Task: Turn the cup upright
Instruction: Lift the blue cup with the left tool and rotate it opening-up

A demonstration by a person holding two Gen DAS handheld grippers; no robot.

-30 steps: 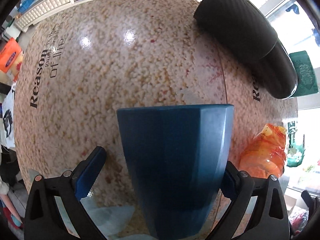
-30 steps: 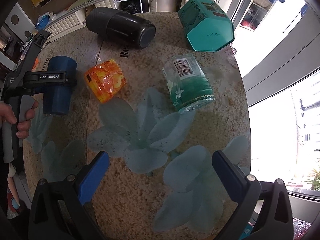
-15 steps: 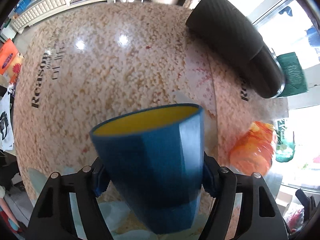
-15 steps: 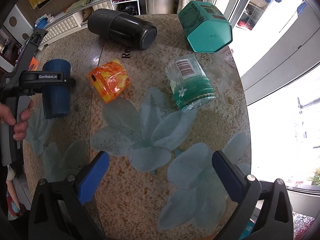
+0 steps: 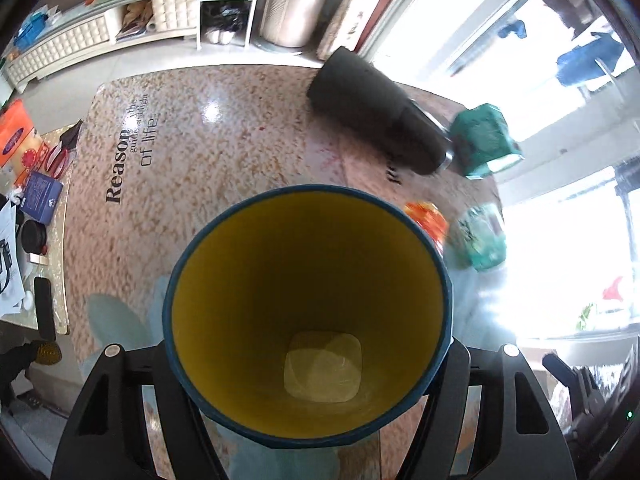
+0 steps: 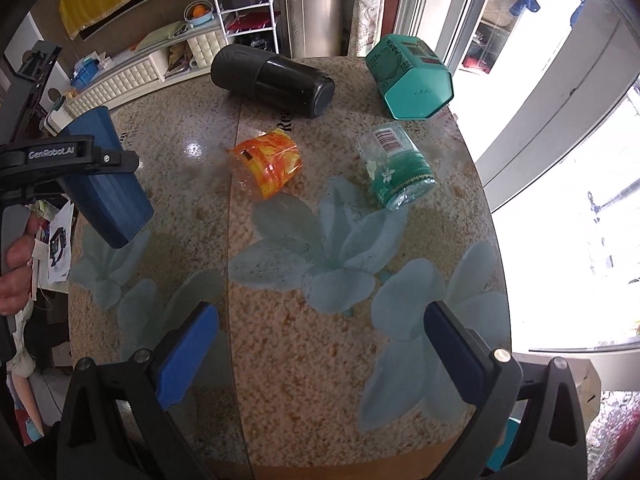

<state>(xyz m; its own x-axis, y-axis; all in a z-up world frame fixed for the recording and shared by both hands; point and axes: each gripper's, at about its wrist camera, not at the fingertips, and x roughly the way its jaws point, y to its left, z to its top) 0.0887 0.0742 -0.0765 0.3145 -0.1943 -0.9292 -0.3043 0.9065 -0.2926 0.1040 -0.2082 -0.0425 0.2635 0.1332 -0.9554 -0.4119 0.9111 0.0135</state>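
A blue cup with a yellow inside (image 5: 308,316) fills the left wrist view, its mouth facing the camera. My left gripper (image 5: 308,364) is shut on its sides. In the right wrist view the blue cup (image 6: 106,180) hangs tilted in the air above the table's left edge, mouth up and away, held by the left gripper (image 6: 72,156). My right gripper (image 6: 320,344) is open and empty over the near part of the table.
On the speckled table (image 6: 304,380) lie a black tumbler (image 6: 272,80), a teal hexagonal box (image 6: 412,76), an orange cup (image 6: 266,162) and a green-capped jar (image 6: 394,168), all on their sides. Shelves stand behind, windows to the right.
The left gripper closed on the blue cup, lifted it off the table and turned it, so its yellow inside now faces the camera. The right gripper stayed put.
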